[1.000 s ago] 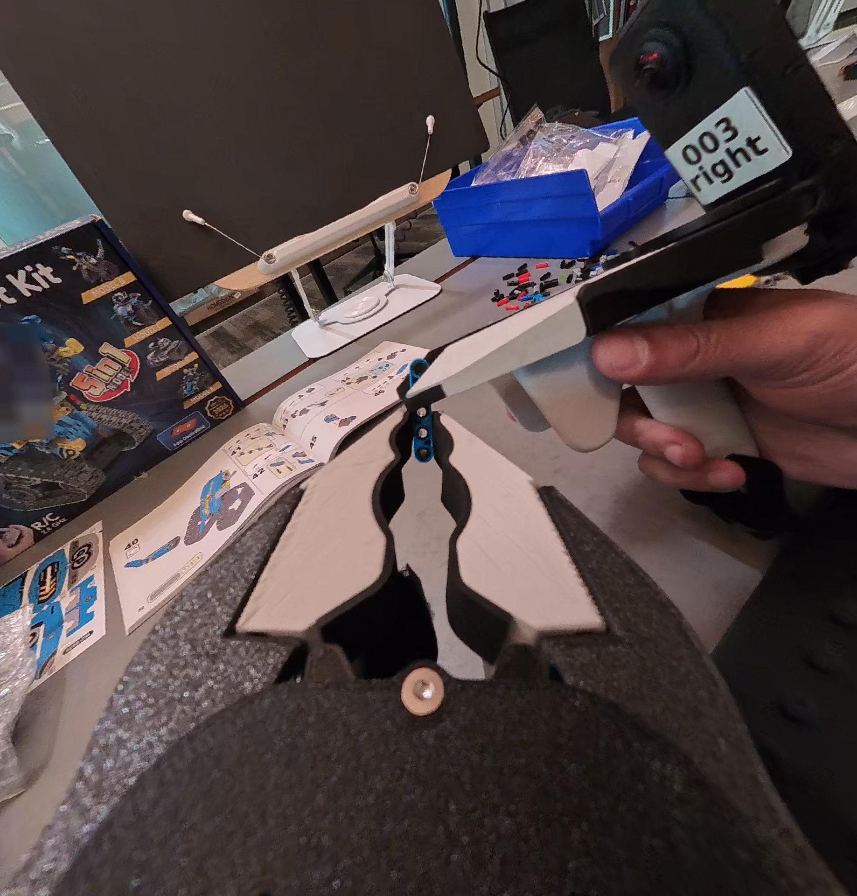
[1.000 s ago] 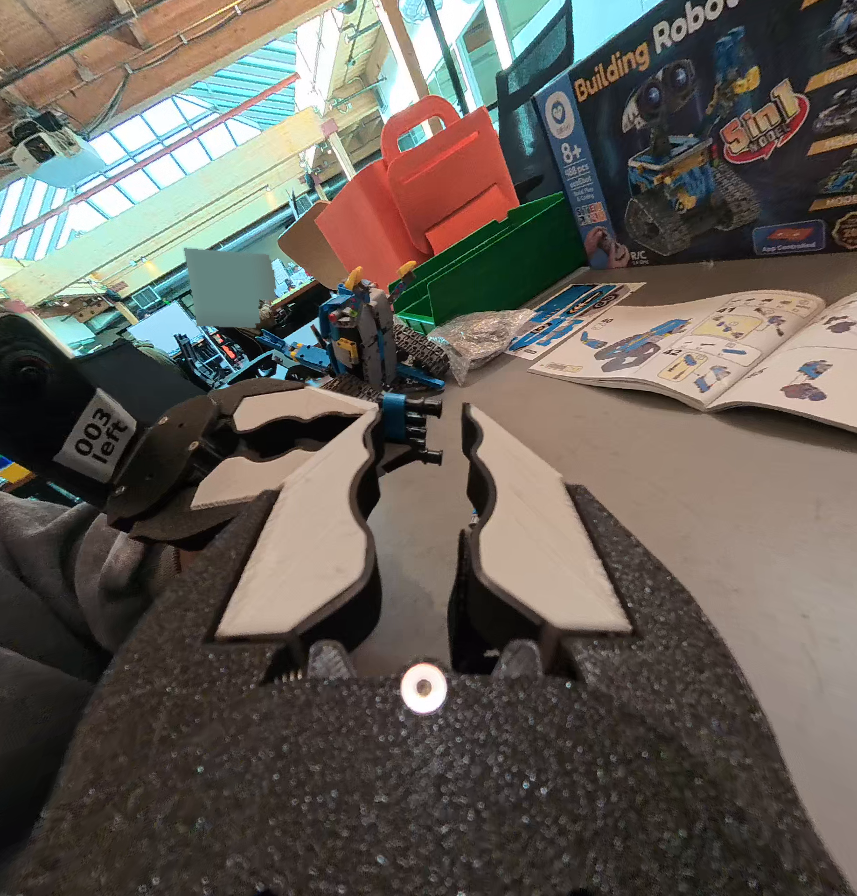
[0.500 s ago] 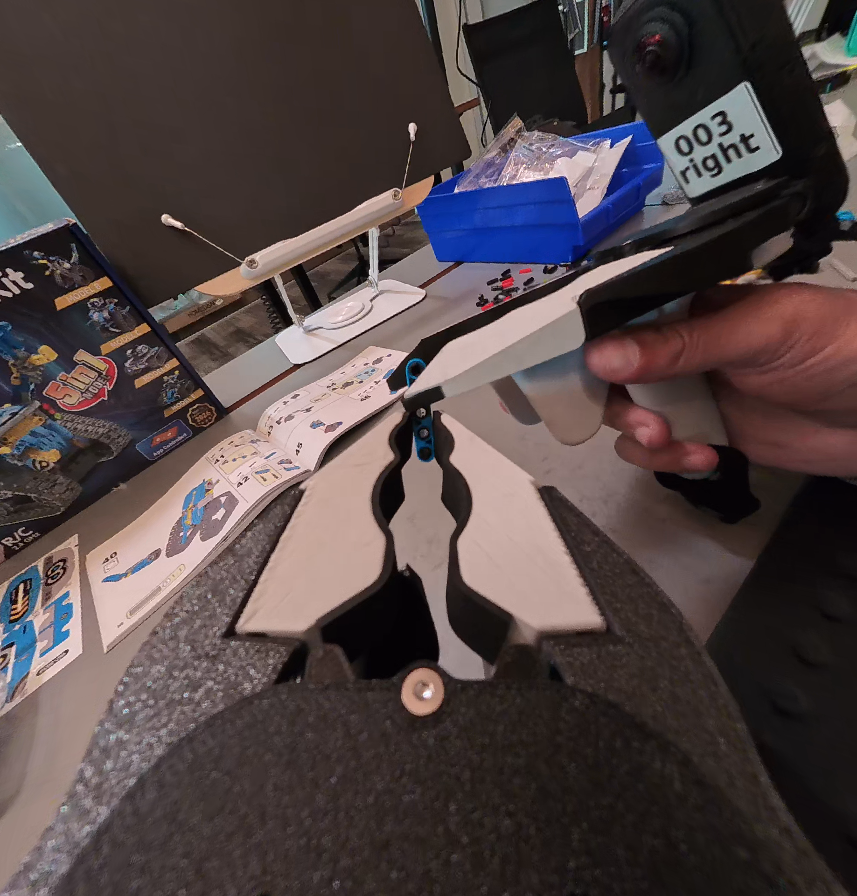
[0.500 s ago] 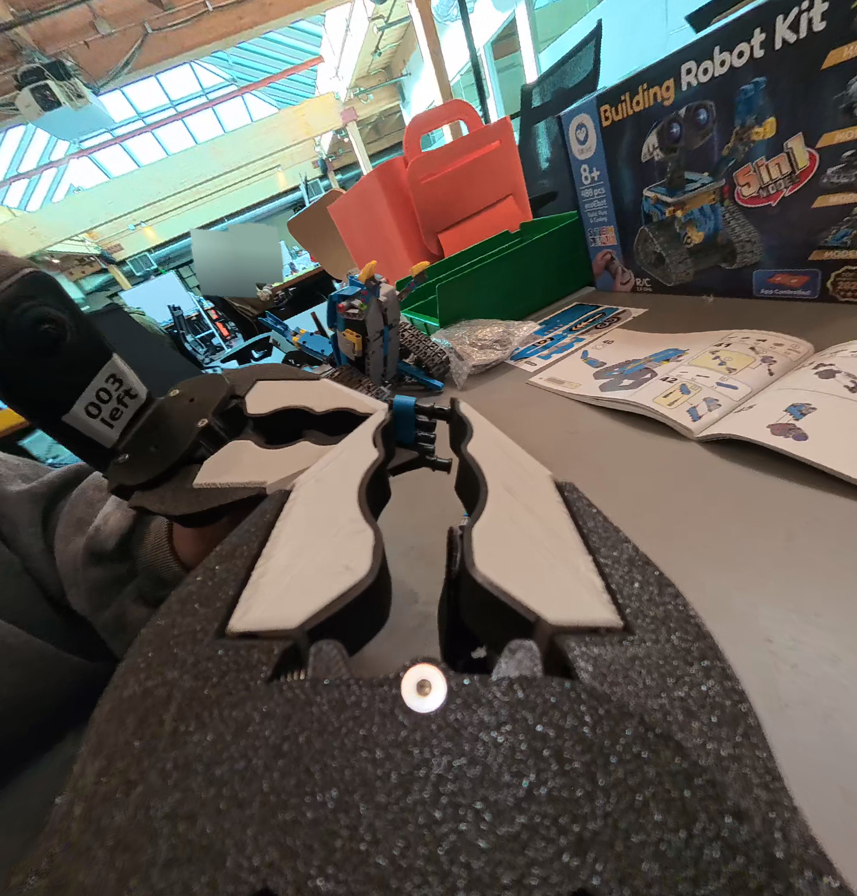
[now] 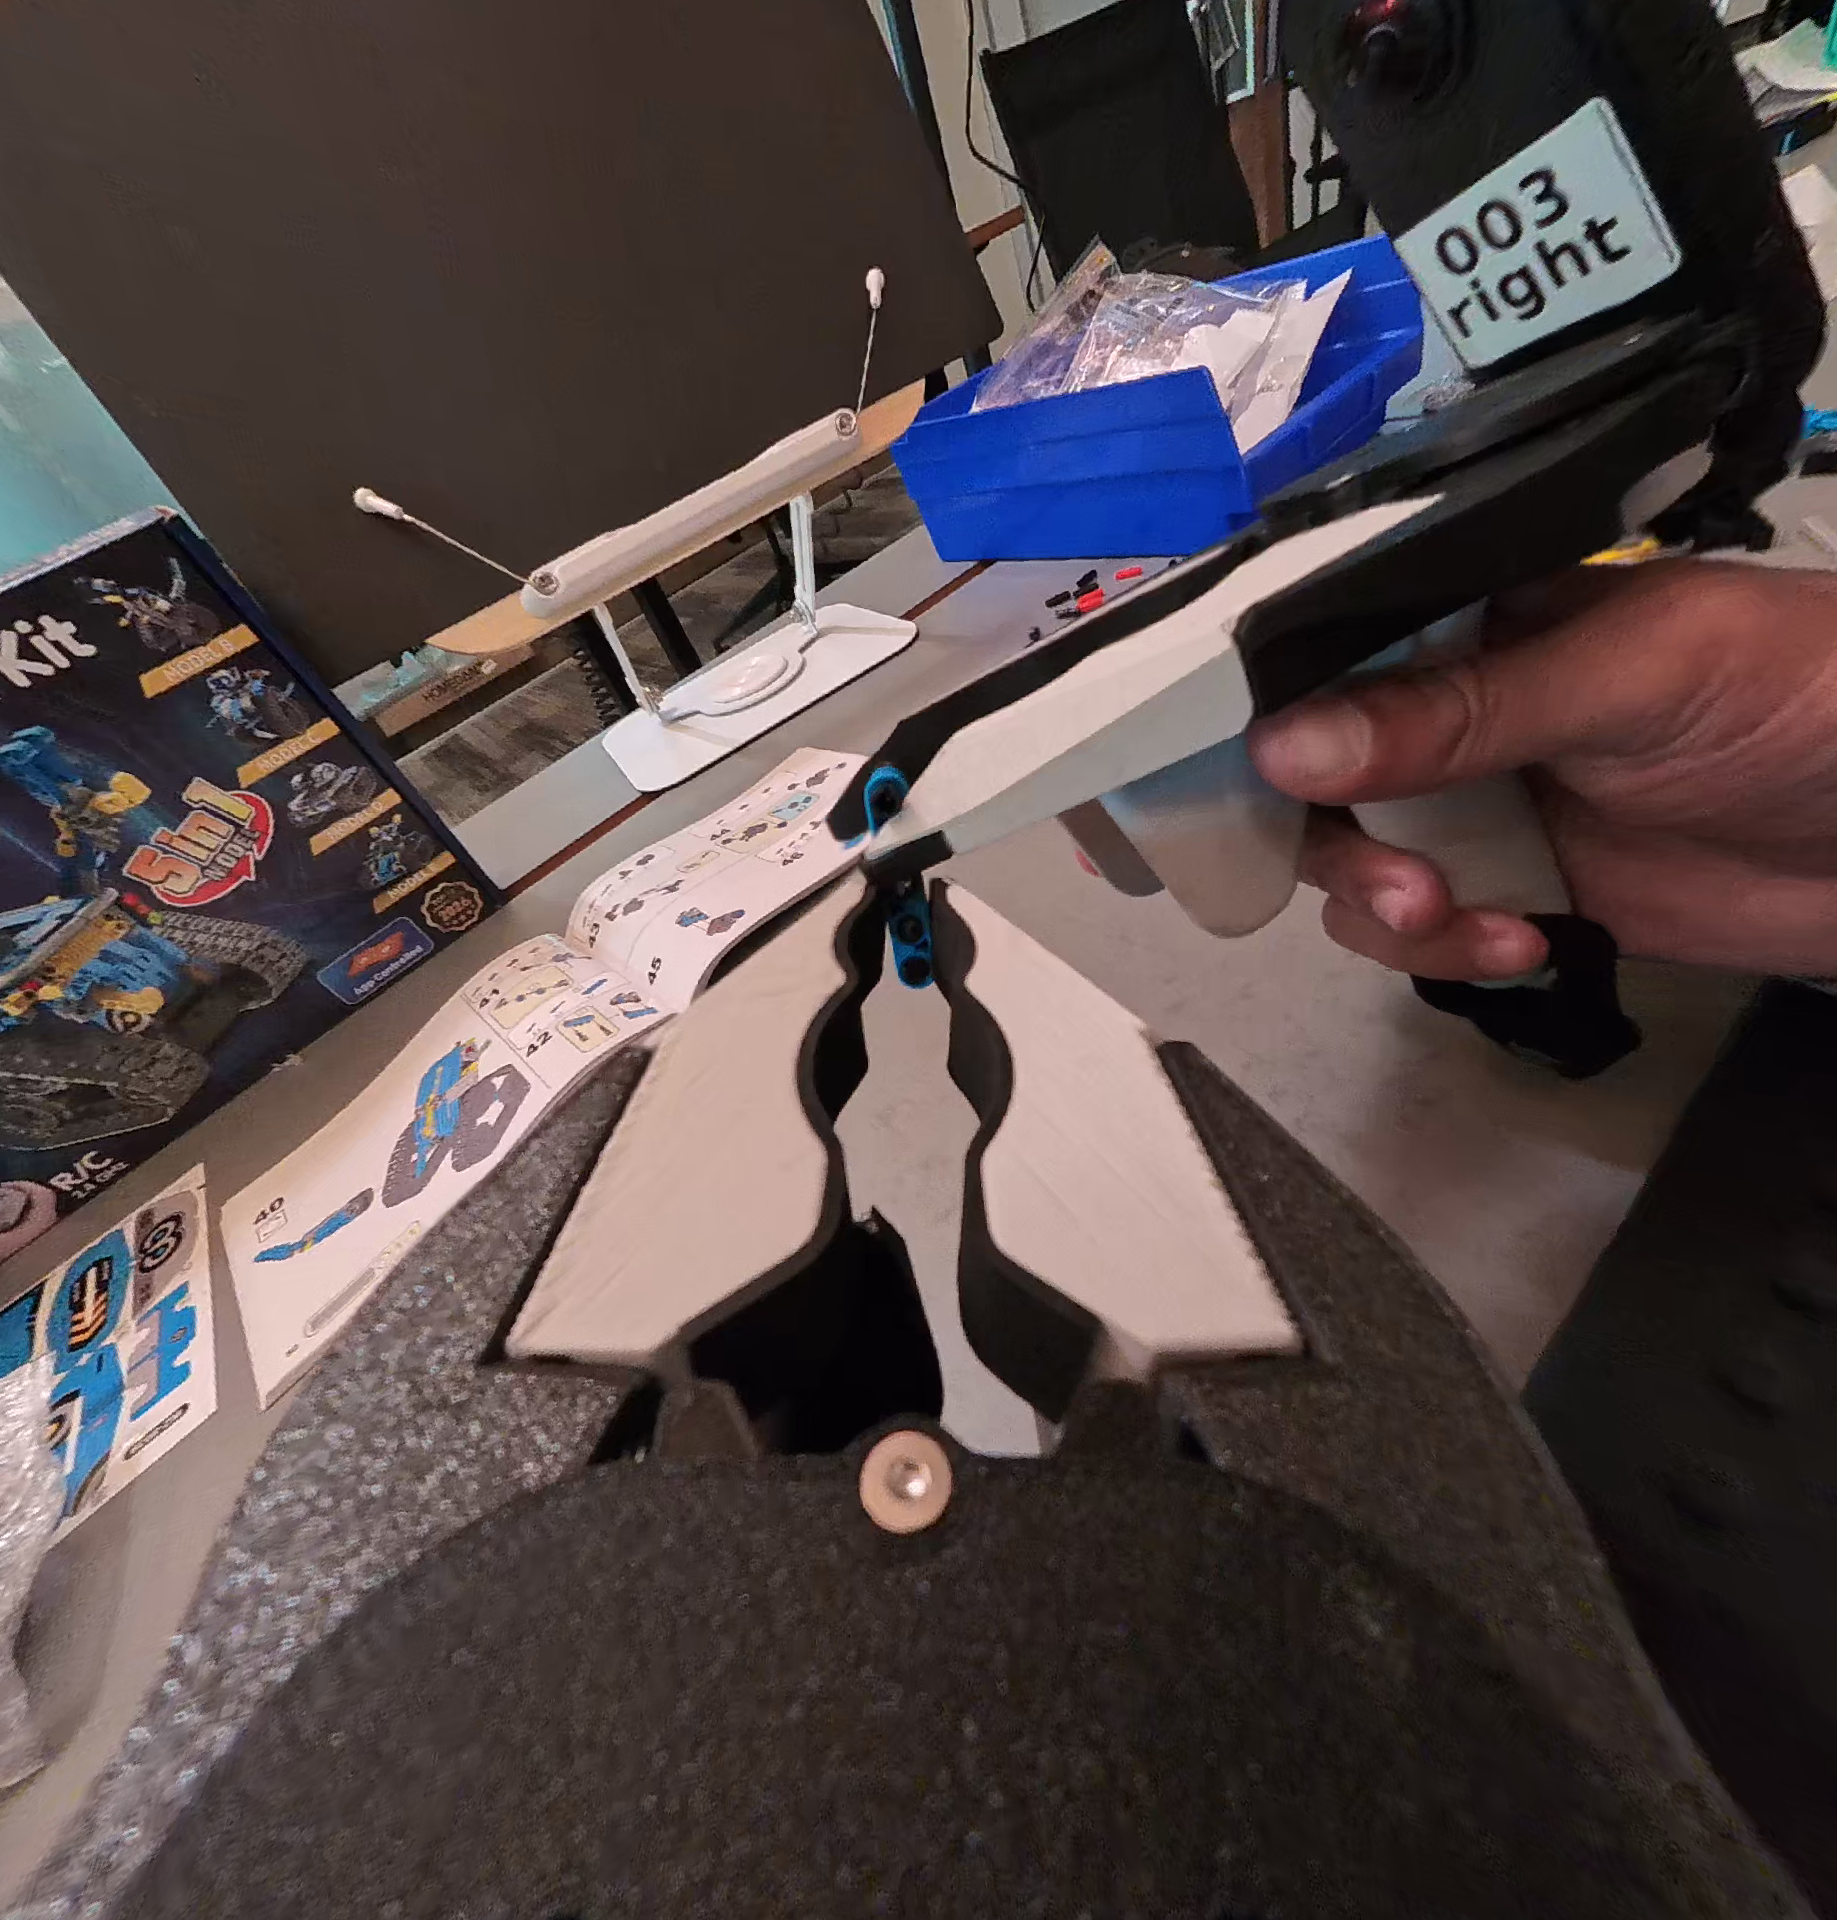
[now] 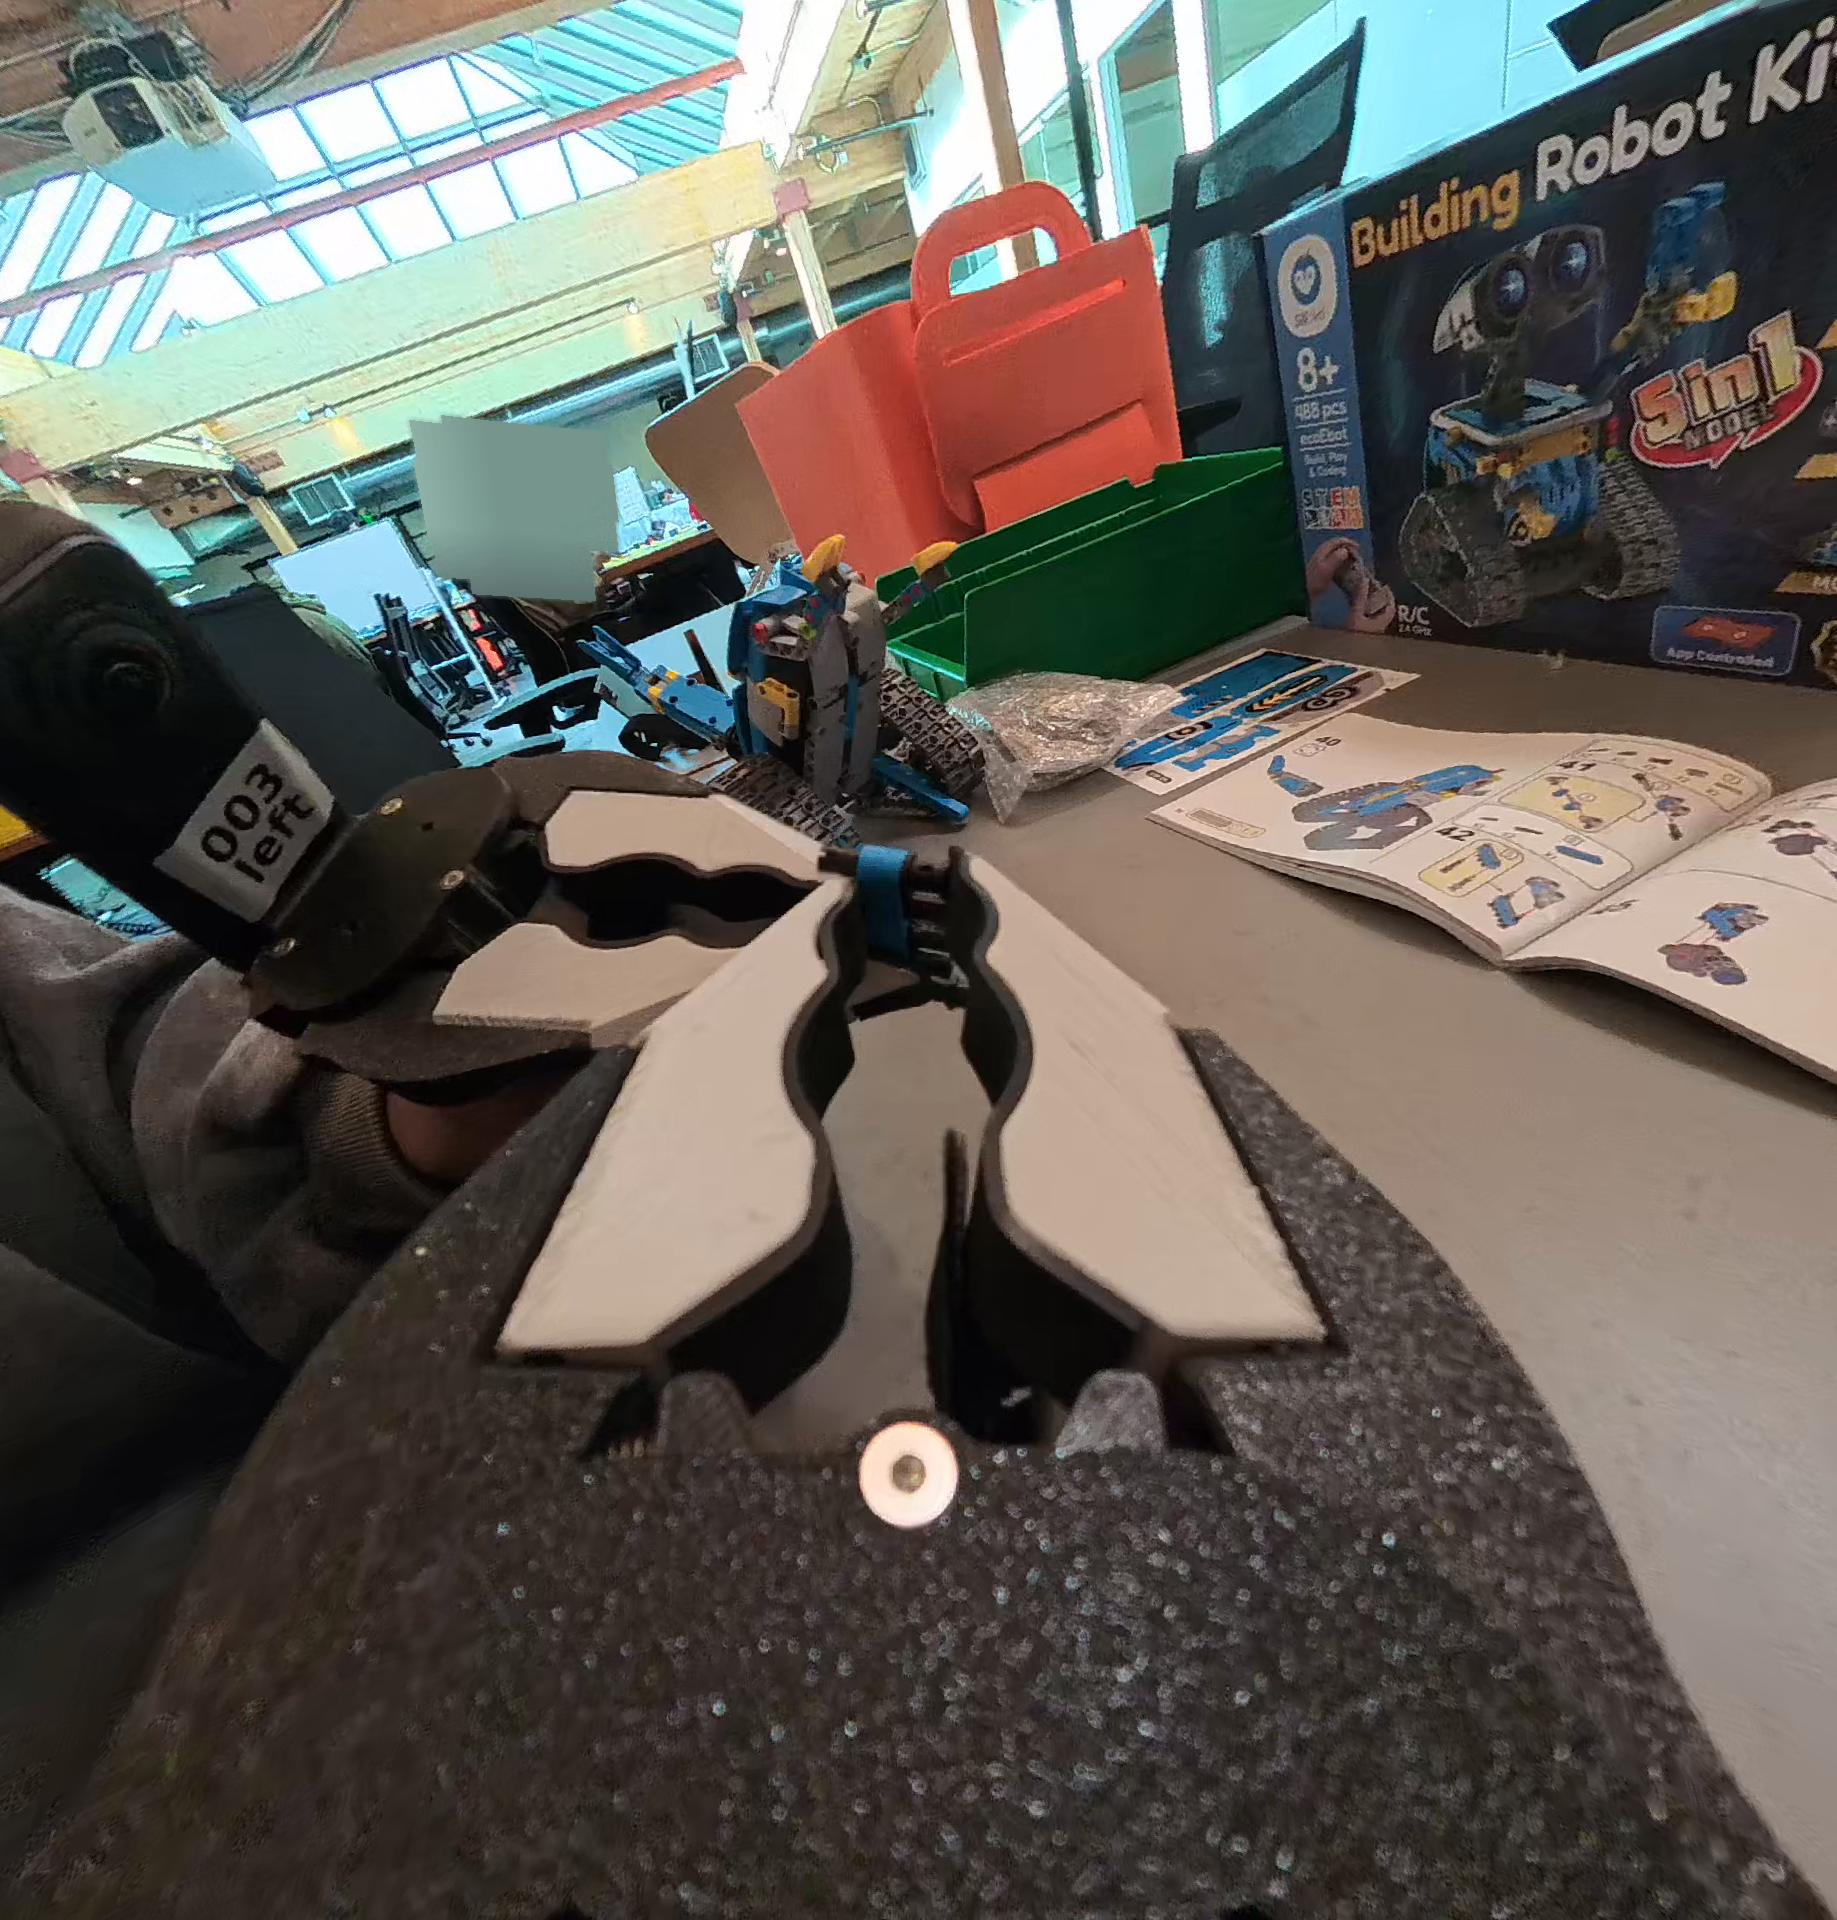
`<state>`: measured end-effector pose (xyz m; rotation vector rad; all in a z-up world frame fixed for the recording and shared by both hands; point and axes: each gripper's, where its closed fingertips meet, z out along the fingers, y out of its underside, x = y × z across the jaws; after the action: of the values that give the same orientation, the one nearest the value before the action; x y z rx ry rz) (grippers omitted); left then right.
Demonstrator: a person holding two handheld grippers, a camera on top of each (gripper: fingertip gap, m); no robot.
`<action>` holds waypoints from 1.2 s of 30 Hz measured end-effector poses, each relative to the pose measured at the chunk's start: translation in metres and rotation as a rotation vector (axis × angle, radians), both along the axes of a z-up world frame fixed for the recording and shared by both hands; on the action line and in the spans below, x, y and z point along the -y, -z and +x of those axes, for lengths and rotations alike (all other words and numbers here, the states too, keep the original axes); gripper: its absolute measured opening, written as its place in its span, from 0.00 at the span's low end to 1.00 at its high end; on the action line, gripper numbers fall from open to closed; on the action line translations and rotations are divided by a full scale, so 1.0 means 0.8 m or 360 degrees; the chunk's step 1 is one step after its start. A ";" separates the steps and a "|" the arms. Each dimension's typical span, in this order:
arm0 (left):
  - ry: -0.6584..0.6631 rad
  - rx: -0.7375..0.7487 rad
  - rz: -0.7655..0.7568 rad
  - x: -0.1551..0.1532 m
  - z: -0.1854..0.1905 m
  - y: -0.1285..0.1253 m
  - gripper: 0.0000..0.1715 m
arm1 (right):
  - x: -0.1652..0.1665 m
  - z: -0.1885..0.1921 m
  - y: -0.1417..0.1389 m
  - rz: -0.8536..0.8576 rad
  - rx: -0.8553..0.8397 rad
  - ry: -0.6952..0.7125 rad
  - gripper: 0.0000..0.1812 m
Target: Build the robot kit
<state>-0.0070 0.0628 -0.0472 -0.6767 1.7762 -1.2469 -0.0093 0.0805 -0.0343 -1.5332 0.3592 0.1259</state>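
Note:
A small blue beam [image 5: 909, 943] with several black pins stands between the two grippers above the grey table [image 5: 1309, 1060]. My left gripper [image 5: 906, 904] is shut on its lower part. My right gripper [image 5: 872, 831], held by a hand [image 5: 1620, 769], comes in from the right, its tips pinching the beam's upper end. In the right wrist view my right gripper [image 6: 901, 894] is closed on the blue beam [image 6: 881, 904] and its pin ends. The left gripper [image 6: 826, 868] meets it from the left.
An open instruction booklet [image 5: 540, 1029] and a sticker sheet [image 5: 93, 1340] lie left of the grippers, before the kit box [image 5: 145, 831]. A blue bin [image 5: 1101, 468], loose small pieces [image 5: 1080, 597] and a white stand [image 5: 737, 675] are behind. A part-built model [image 6: 810, 675], green bin [image 6: 1101, 582] and orange carrier [image 6: 997, 395] stand farther off. My left and right fingertips are right by each other.
My right gripper's fingers have closed from a wide gap onto the blue beam and its pins. The left gripper has kept its hold on the beam.

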 end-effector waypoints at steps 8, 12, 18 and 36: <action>0.0109 -0.0247 -0.0479 -0.019 0.011 -0.002 0.04 | 0.007 0.014 -0.010 0.0034 0.0025 0.0060 0.15; 0.0288 -0.0355 -0.0971 -0.030 0.010 -0.023 0.04 | 0.017 0.029 0.003 -0.0117 0.0120 0.0199 0.20; 0.0527 -0.0512 -0.1453 -0.023 0.004 -0.039 0.04 | -0.016 0.006 0.007 -0.0369 0.0543 0.0403 0.23; 0.0808 -0.0957 -0.0997 0.022 -0.015 0.018 0.04 | 0.038 0.000 0.052 -0.1056 0.1193 -0.0141 0.14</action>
<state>-0.0193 0.0450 -0.0619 -1.0749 2.1203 -2.1676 -0.0096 0.0503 -0.0758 -2.1109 -0.3029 -0.5419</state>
